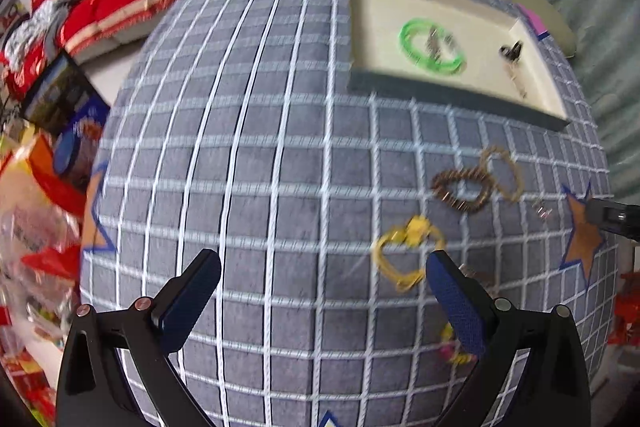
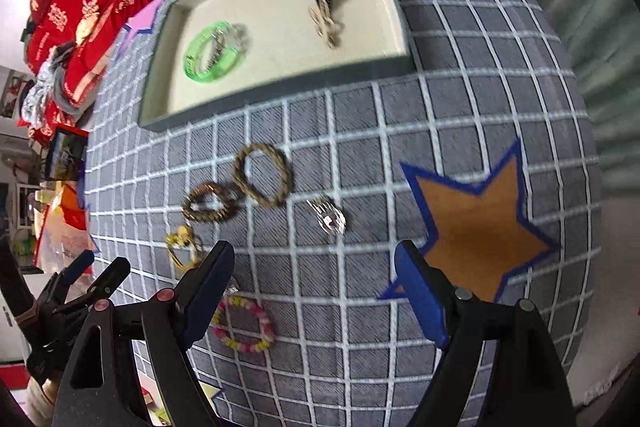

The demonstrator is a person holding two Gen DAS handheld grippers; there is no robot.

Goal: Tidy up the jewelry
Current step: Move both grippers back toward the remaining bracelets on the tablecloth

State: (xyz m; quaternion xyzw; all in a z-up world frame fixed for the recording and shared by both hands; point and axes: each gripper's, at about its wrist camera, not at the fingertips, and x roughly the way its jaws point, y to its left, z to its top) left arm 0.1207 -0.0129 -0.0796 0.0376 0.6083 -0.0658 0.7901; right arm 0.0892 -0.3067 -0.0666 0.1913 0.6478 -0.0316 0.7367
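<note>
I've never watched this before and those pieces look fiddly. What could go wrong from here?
The two brown rings lie touching, so grabbing one may drag the other. The clear crystal piece is small and could slip from the wide-open right gripper. The yellow bracelet lies right by the open left gripper's finger, which could knock it aside.

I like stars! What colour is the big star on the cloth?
The big star is orange-brown with a blue outline, clearest in the right wrist view.
</note>
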